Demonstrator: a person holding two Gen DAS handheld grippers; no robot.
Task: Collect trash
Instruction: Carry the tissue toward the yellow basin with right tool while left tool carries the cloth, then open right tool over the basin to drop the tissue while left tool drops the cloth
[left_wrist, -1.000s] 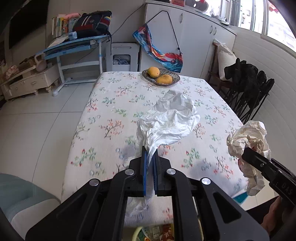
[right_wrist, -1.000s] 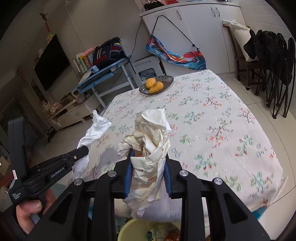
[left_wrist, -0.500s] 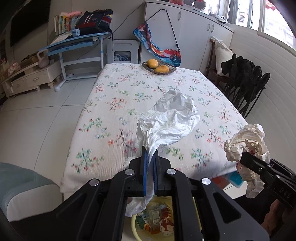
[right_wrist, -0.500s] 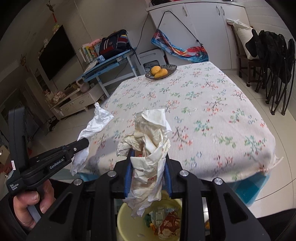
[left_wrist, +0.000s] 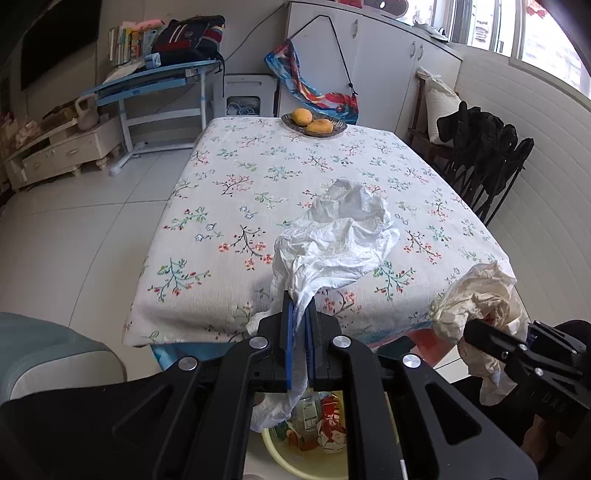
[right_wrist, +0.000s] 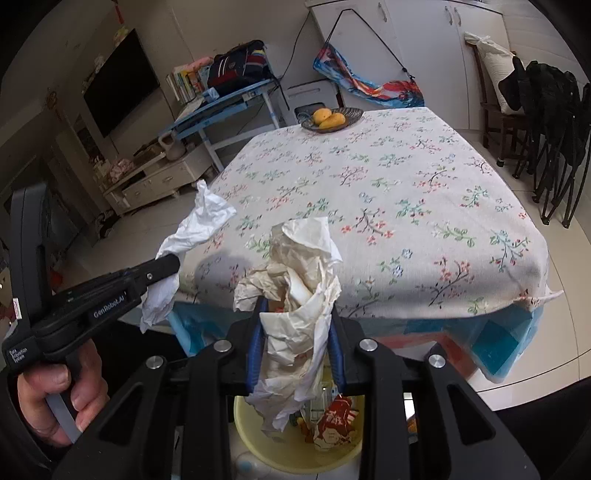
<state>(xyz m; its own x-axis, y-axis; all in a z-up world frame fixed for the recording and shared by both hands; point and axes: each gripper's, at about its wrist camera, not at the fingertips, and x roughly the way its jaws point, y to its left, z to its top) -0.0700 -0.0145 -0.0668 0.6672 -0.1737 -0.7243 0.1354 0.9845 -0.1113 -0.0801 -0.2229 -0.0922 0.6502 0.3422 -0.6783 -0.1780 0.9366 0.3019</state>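
- The left gripper (left_wrist: 298, 306) was clamped nearly flat on a thin white plastic bag (left_wrist: 340, 236), which billowed up past its fingertips and trailed down behind them.
- The right gripper (right_wrist: 295, 314) stood wider, its blue-lined jaws pressed against a cream wad of crumpled paper (right_wrist: 299, 280) (a reddish scrap showed inside it).
- Both tools hung side by side just off the table's near edge, above a pale yellow bin (right_wrist: 255, 435) on the floor that held a red wrapper (right_wrist: 334, 419) and other litter.
- A bare hand (right_wrist: 55, 391) gripped the left tool's handle, fingers curled round the trigger.
- The table (left_wrist: 258, 177) wore a white floral cloth; at its far end sat a dark dish (left_wrist: 314, 127) with two yellow mangoes.
- Beyond stood a blue desk (left_wrist: 155, 79), white cupboards and dark folding chairs (left_wrist: 487, 158).
- "GenRobot.AI" read on the left tool's side; smaller lettering by the handle was too small to tell.
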